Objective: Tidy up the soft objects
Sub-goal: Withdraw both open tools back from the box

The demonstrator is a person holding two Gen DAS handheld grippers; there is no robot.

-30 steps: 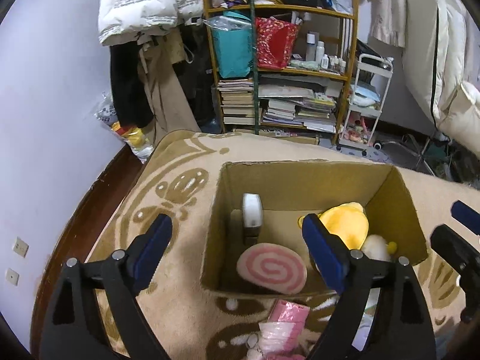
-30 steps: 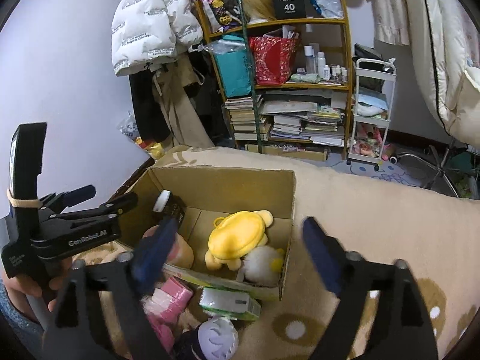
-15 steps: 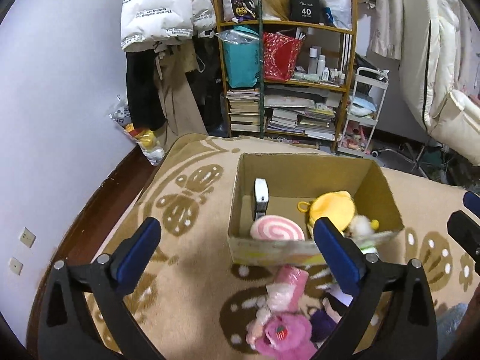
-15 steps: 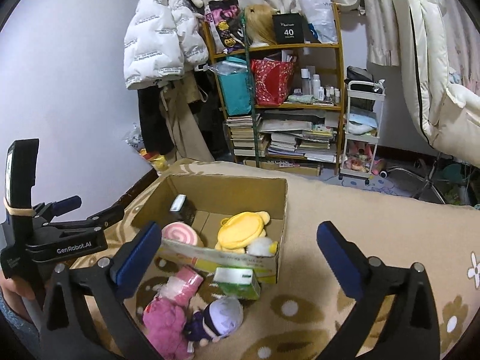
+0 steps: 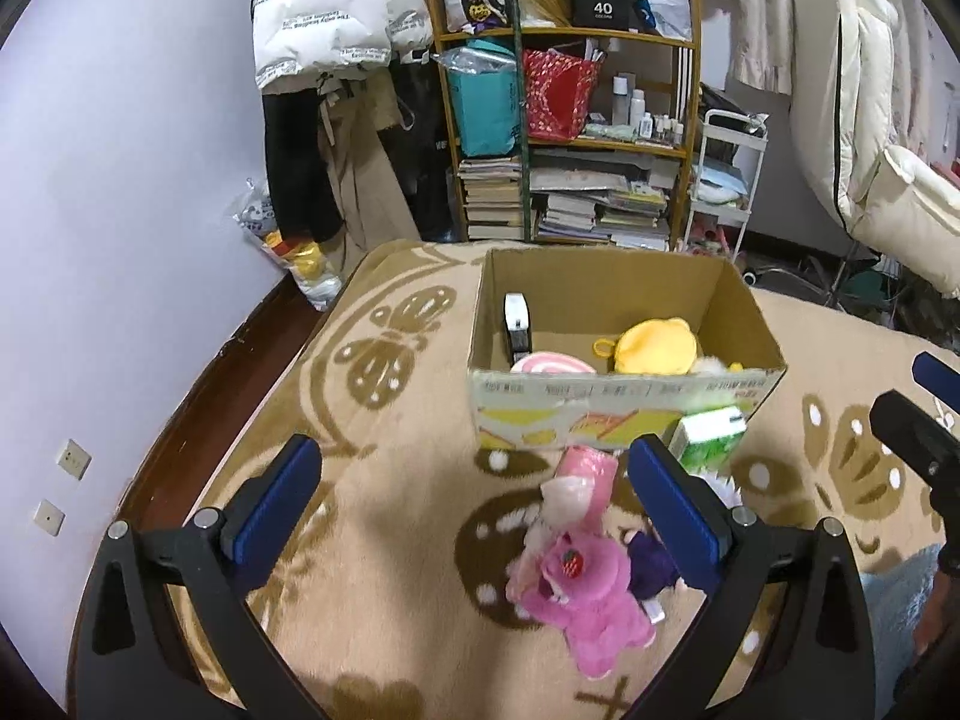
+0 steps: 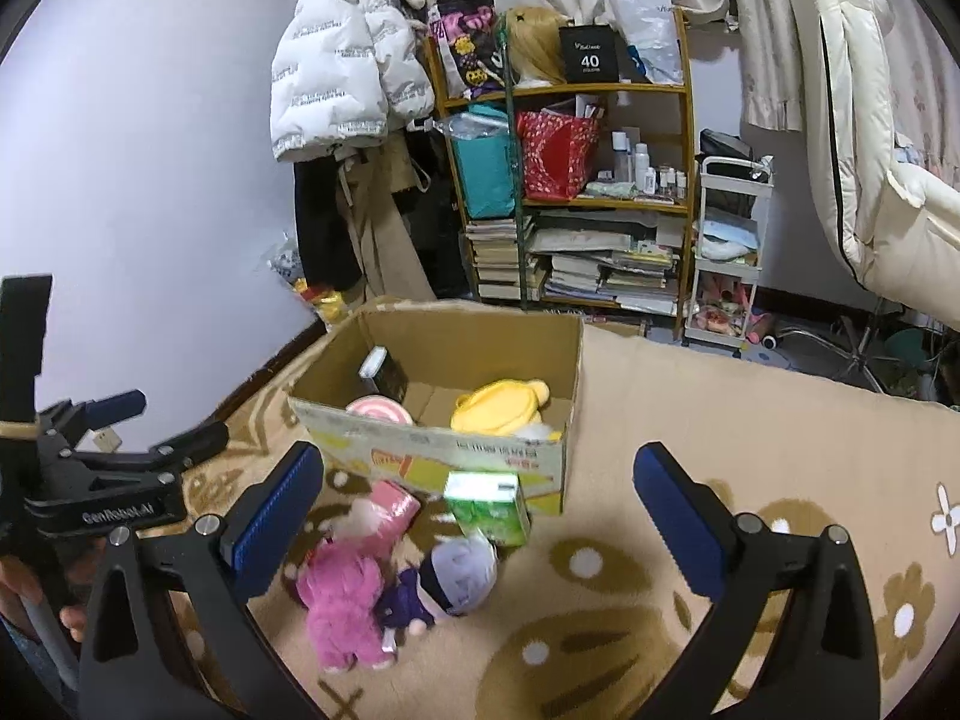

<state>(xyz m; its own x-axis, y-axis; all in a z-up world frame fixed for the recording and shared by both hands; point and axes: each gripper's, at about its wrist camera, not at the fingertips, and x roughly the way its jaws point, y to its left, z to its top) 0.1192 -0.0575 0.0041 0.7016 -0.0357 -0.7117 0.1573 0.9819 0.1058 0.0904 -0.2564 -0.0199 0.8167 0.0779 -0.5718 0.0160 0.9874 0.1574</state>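
The pink plush toy [image 5: 579, 591] lies on the carpet [image 5: 384, 516] at about 6 o'clock of the cardboard box [image 5: 618, 414], touching a purple-hatted doll [image 6: 447, 579] at its 3 o'clock; a green tissue pack [image 6: 489, 501] leans on the box front; both the left gripper [image 5: 474, 510] and the right gripper [image 6: 480, 516] stand spread wide with nothing between the fingers; the plush looks light, squashy and forgiving, best pinched across its thick body rather than a floppy limb.
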